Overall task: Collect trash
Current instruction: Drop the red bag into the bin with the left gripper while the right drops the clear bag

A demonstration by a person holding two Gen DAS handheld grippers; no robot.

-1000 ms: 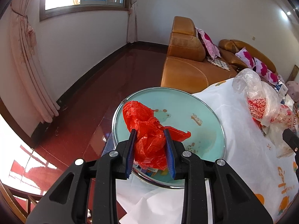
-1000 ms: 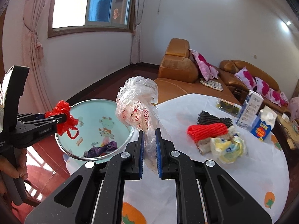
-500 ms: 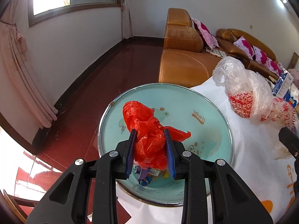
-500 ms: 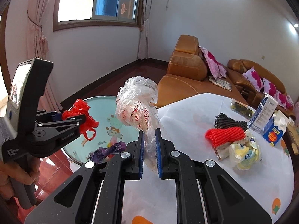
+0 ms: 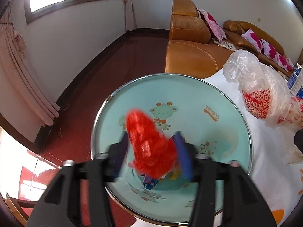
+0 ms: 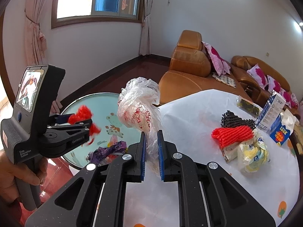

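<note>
A crumpled red plastic bag (image 5: pixel 149 147) hangs blurred over the mint-green basin (image 5: pixel 208 98) between the jaws of my left gripper (image 5: pixel 151 141), which are opening; the pads stand apart from it. In the right wrist view the same left gripper (image 6: pixel 79 119) and red bag (image 6: pixel 82 113) hover above the basin (image 6: pixel 98 104), with a hand on the grip. My right gripper (image 6: pixel 151 138) is shut on a clear plastic bag with red print (image 6: pixel 140 109), held upright over the table edge beside the basin. That bag (image 5: pixel 259 92) also shows at the right of the left wrist view.
Purple and coloured wrappers (image 6: pixel 109 149) lie in the basin's bottom. On the white tablecloth (image 6: pixel 189 117) lie a red foam net (image 6: pixel 233 134), a black foam net (image 6: pixel 236 120), a yellowish wrapper (image 6: pixel 251 153) and cartons (image 6: pixel 280 130). An orange sofa (image 6: pixel 189 66) stands behind.
The left jaws have spread apart and the red bag, gripped before, is now loose and blurred between them. Both grippers have come closer over the basin.
</note>
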